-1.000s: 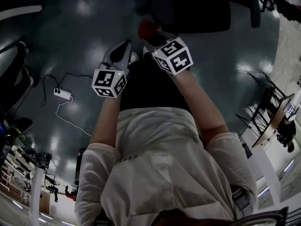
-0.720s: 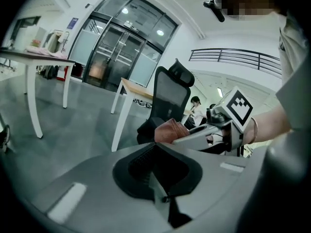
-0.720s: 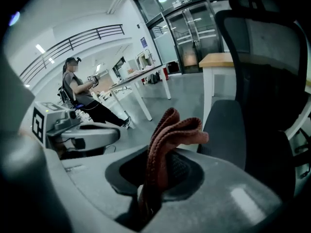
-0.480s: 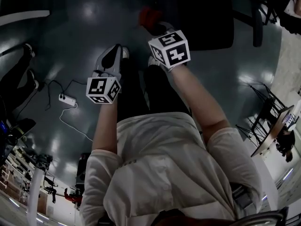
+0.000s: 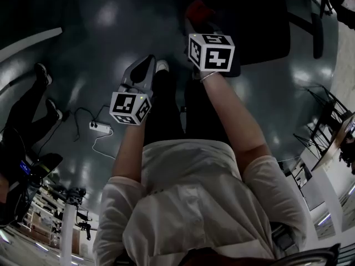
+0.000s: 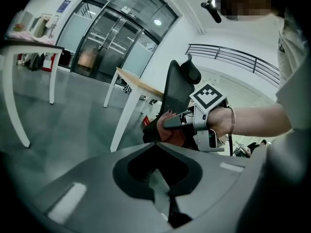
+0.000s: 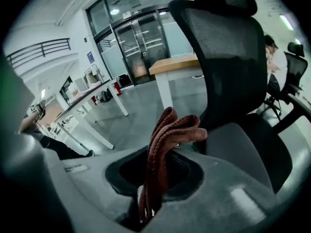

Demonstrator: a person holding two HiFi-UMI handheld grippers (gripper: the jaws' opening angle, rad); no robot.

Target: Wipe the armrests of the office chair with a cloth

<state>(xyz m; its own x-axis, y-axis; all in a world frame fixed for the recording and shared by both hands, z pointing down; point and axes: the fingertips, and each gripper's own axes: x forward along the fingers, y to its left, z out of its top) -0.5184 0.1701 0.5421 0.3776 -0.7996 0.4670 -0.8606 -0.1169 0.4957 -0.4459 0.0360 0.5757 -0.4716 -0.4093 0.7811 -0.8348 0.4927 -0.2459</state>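
Cloth point(image 7: 164, 149) lengthwise in right gripper point(image 7: 148, 204), folded end toward chair point(image 7: 228, 57).

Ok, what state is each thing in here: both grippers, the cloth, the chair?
Left gripper: jaws shut, nothing between them.
Right gripper: jaws shut on the cloth.
Cloth: folded over, sticking up out of the jaws.
Chair: upright, seat empty.
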